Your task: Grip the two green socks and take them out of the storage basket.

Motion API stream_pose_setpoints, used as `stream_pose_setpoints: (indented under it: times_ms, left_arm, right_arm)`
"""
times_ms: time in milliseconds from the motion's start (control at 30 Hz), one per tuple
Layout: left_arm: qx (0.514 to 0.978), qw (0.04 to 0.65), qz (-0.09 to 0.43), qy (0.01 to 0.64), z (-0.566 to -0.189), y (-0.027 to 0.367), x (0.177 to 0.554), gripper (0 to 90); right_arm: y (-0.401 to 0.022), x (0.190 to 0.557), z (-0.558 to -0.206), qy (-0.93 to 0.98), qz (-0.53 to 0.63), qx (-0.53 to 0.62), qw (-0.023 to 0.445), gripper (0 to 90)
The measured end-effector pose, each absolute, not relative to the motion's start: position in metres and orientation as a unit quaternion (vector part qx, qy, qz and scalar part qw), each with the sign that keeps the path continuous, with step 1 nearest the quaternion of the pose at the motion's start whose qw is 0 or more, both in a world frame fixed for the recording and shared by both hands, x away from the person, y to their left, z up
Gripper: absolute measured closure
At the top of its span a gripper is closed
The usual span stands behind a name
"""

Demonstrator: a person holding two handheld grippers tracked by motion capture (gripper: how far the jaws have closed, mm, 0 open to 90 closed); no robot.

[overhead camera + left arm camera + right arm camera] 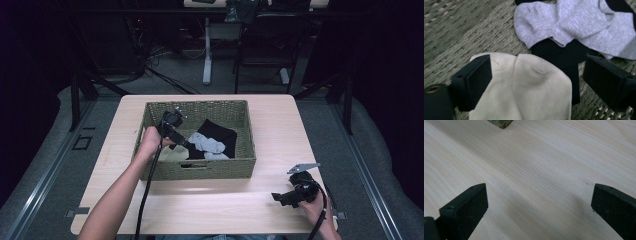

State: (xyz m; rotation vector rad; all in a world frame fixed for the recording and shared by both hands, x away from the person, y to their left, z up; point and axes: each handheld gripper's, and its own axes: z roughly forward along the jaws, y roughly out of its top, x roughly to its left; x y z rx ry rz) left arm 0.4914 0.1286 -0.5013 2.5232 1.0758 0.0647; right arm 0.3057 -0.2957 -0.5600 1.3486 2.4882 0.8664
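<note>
Here, in the high view, the cream sock (524,87) is mostly hidden behind the left gripper (187,144) and the near wall of the wicker basket (200,169). In the left gripper view its lower end is cut off; it lies flat, folded, in the basket's near-left part, between spread jaws, no pinch visible. Grey socks (579,27) overlap a black sock (564,53) beyond. Right gripper (276,197) spread, over bare table (536,170), near-right.
</note>
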Motion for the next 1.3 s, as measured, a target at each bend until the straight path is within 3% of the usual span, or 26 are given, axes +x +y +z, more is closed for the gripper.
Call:
stream_pose_setpoints:
  times_ms: [267,500,633,767,1300]
  left_arm:
    - [0.916,0.147,-0.009,0.374,-0.519,0.119,0.501,26.0]
    - [0.921,0.119,-0.015,0.371,-0.525,0.114,0.501,54.2]
    - [0.918,0.125,-0.015,0.375,-0.523,0.115,0.500,72.4]
    - [0.918,0.138,-0.010,0.373,-0.518,0.116,0.497,84.9]
    - [0.906,0.203,0.044,0.369,-0.459,0.135,0.476,88.1]
  right_arm:
    - [-0.296,0.306,-0.560,0.838,0.290,0.453,0.093,0.2]
    - [-0.296,0.305,-0.560,0.836,0.294,0.454,0.091,0.3]
    - [-0.296,0.306,-0.560,0.838,0.291,0.453,0.091,0.3]
    - [-0.296,0.305,-0.560,0.838,0.291,0.453,0.091,0.3]
    - [-0.296,0.305,-0.560,0.837,0.290,0.454,0.093,0.4]
